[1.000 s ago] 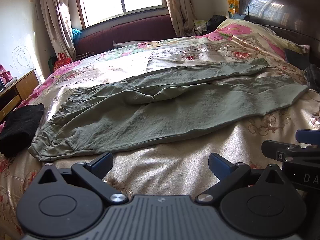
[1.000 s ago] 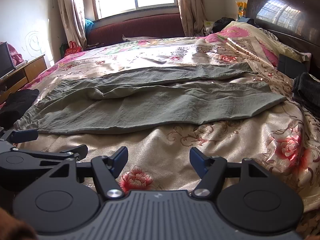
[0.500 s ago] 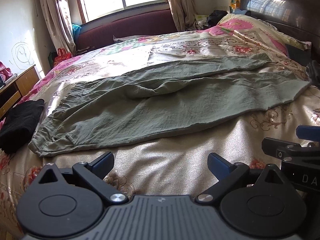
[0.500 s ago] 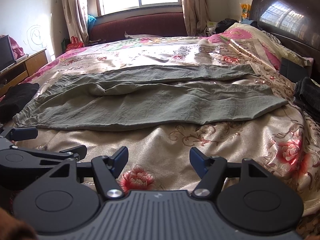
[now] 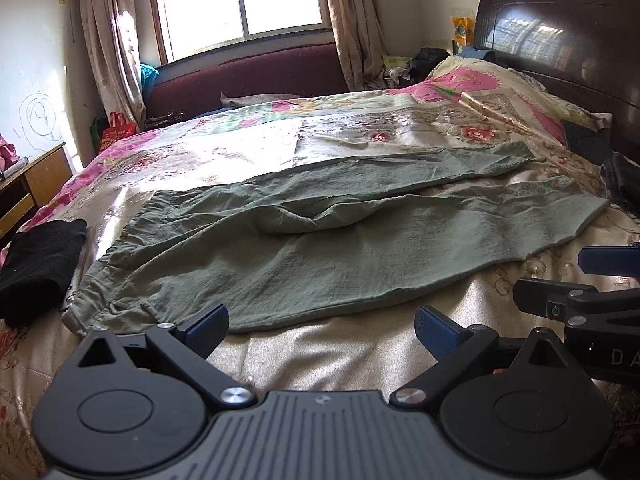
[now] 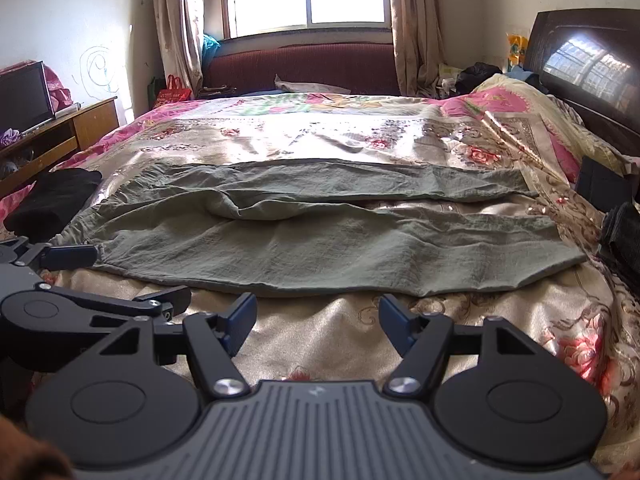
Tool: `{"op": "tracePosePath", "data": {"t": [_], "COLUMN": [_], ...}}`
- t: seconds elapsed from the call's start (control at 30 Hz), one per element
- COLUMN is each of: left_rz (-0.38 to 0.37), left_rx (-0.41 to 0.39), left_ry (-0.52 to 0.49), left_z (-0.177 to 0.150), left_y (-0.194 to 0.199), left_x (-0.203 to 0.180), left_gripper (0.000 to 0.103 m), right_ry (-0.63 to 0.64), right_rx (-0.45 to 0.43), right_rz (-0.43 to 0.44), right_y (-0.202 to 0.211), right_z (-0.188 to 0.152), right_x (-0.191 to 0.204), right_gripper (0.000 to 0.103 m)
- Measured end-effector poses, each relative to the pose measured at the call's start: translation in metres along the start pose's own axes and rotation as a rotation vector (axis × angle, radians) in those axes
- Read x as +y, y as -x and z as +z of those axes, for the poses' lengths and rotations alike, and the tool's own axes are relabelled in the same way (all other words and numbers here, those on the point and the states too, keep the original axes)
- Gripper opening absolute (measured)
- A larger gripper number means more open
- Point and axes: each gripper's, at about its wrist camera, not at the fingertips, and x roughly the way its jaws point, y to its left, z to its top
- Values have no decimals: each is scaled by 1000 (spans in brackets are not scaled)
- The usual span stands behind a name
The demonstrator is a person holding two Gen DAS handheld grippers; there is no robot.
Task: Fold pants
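closer now than a second ago, with left gripper (image 5: 322,326) and right gripper (image 6: 318,314) both spread wide and empty just short of the near edge of the green pants (image 5: 320,256) lying flat and unfolded across the floral bedspread (image 6: 328,332), likely about to pinch that edge.

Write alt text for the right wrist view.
Green pants lie spread flat across a floral bedspread, waistband left. The open right gripper hovers just short of their near edge, with the left gripper beside it.
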Motion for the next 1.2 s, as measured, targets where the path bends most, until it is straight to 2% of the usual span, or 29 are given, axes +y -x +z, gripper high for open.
{"op": "tracePosePath", "data": {"t": [0.23, 0.37, 0.5, 0.57, 0.7, 0.8, 0.93, 1.07, 1.1, 1.17, 1.2], "left_rz": [-13, 27, 6, -9, 5, 62, 81, 60, 43, -13, -41], "left_rx": [1, -39, -38, -44, -45, -28, 61, 123, 138, 179, 208], "left_ry": [-84, -125, -130, -167, -255, -316, -242, -192, -172, -127, -108], "left_z": [21, 40, 72, 90, 113, 118, 124, 129, 131, 136, 138], "left_y": [-37, -54, -92, -118, -164, -200, -245, -280, -286, -300, -309], "left_x": [7, 23, 56, 77, 123, 160, 213, 249, 255, 265, 270], "left_gripper": [103, 103, 103, 103, 103, 103, 103, 101, 99, 87, 85], "right_ry": [-14, 88, 192, 251, 382, 490, 552, 603, 618, 648, 661], "right_rx": [74, 91, 84, 79, 110, 137, 171, 225, 238, 268, 289], "right_rz": [77, 142, 231, 253, 316, 317, 337, 328, 333, 328, 321], "right_y": [-55, -104, -157, -183, -249, -298, -348, -385, -393, -403, -410], "right_z": [19, 52, 99, 121, 162, 180, 201, 217, 220, 223, 224], "right_x": [-15, -14, -10, -5, 12, 31, 49, 61, 63, 66, 68], "right_gripper": [70, 69, 69, 69, 69, 67, 66, 66, 66, 66, 66]}}
